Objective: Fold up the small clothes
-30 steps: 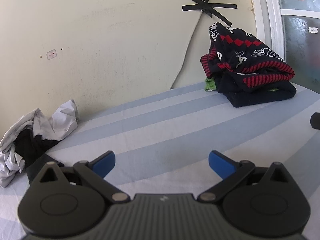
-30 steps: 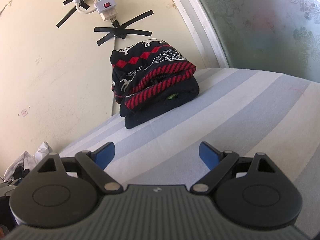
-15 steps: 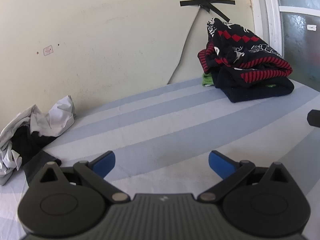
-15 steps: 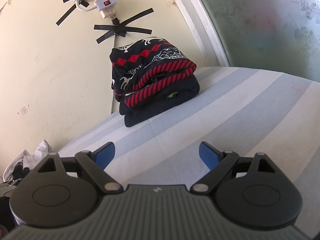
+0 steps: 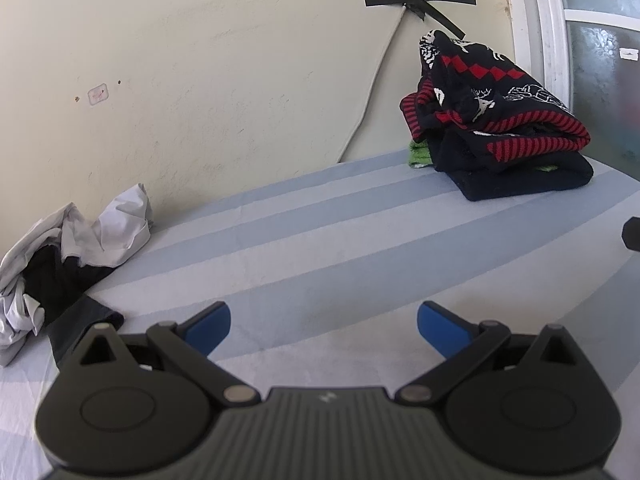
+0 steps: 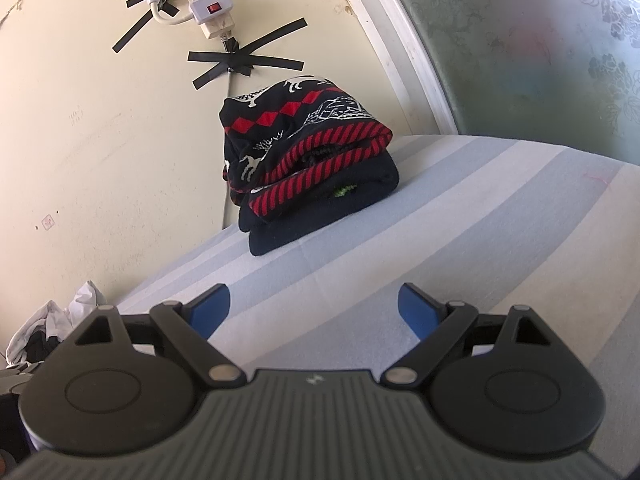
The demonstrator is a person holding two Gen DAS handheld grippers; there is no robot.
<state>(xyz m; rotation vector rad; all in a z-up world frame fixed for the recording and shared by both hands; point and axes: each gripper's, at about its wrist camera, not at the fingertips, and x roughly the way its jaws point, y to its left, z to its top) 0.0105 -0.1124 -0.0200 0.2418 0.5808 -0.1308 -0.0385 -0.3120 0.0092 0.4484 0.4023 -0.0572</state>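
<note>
Left gripper point(image 5: 323, 322): blue-padded jaws spread wide, nothing between them, held over the blue-and-white striped bed sheet point(image 5: 360, 240). Right gripper point(image 6: 314, 308): jaws likewise apart and empty.

Unfolded work: a crumpled heap of white and black small garments point(image 5: 68, 256) lies against the cream wall, ahead and to the left of the left gripper, near it. In the right wrist view the heap sits at the far left edge, well apart. Judgement: the left hand is nearer. No clear long axis.

Finished work: a folded stack topped by a navy, red and white patterned knit point(image 6: 304, 160) rests near the window. No containers present.
</note>
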